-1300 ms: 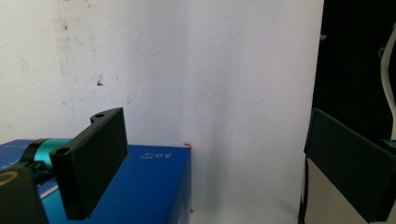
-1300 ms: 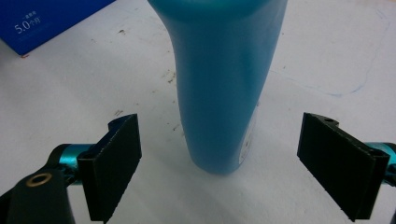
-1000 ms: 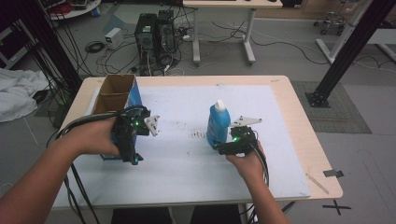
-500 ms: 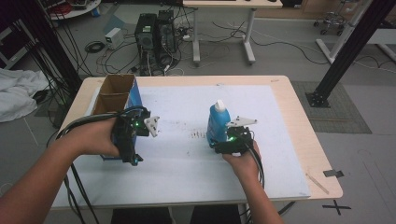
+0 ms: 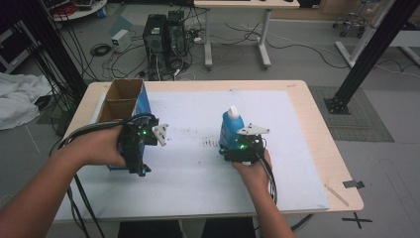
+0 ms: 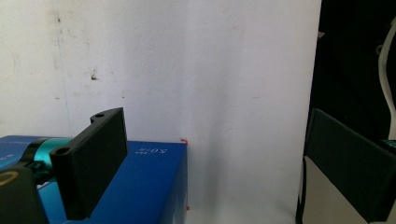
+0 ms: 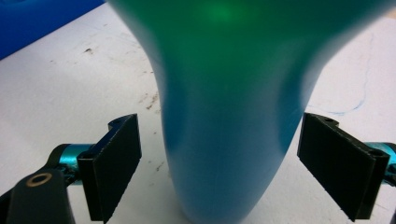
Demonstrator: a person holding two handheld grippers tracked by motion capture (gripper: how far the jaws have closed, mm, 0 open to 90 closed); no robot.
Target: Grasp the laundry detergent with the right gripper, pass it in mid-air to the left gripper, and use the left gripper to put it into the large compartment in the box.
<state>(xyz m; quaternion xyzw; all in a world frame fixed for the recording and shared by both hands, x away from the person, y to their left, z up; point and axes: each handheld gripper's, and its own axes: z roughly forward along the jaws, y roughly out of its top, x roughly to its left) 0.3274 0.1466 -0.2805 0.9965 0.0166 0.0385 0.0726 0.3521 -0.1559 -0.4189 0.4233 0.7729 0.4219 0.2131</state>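
Blue bottle (image 5: 230, 130), white-capped, upright on white mat (image 5: 198, 114), between parted jaws of right gripper (image 7: 219, 163), untouched; left gripper (image 6: 205, 172) jaws apart beside blue cardboard box (image 5: 124, 104).

Left forearm reaching in from lower left, left hand (image 5: 101, 146) wrapped round the left gripper (image 5: 159, 135), jaws spread wide, right forearm coming straight up from the bottom edge, right hand (image 5: 253, 166) behind the right gripper (image 5: 233, 151), jaws parted.
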